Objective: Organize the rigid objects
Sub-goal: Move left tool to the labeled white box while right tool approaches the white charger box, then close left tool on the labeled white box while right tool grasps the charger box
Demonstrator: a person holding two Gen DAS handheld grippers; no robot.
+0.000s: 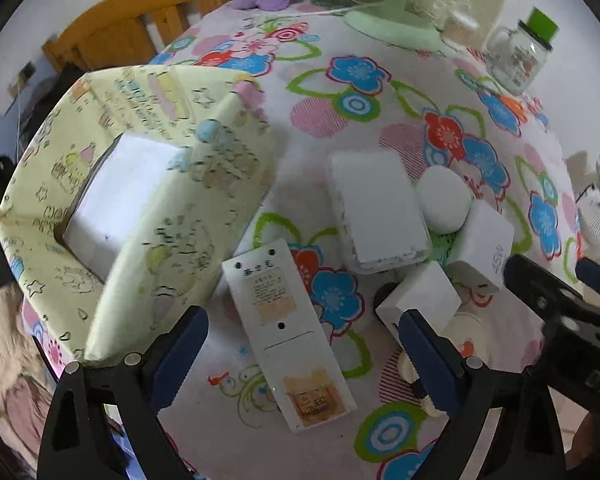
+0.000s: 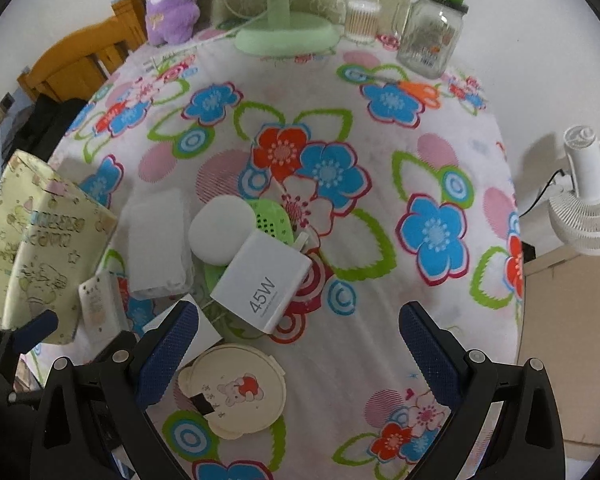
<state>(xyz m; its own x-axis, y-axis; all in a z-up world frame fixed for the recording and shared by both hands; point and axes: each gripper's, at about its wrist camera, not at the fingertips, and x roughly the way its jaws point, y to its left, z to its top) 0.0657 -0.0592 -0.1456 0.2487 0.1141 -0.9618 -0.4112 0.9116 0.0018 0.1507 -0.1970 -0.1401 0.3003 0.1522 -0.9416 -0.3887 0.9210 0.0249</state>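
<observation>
A yellow patterned fabric bin (image 1: 148, 208) stands at the left with a white box (image 1: 116, 200) inside; it also shows in the right wrist view (image 2: 40, 248). My left gripper (image 1: 300, 344) is open over a white remote (image 1: 288, 336) lying flat. Beside it lie a white rectangular box (image 1: 380, 212), a white round puck (image 1: 444, 200), a 45W charger (image 1: 484, 248) and a small white cube (image 1: 424, 300). My right gripper (image 2: 300, 344) is open and empty, just short of the charger (image 2: 260, 280) and above a cream round mirror (image 2: 236, 388). A green perforated item (image 2: 272, 220) lies under the puck (image 2: 220, 228).
A green desk fan (image 2: 284, 28), a purple plush (image 2: 172, 8), a cotton-swab tub (image 2: 362, 20) and a glass jar with a green lid (image 2: 432, 32) stand along the back edge. A white fan (image 2: 588, 200) stands off the table's right side. A wooden chair (image 1: 140, 28) is behind left.
</observation>
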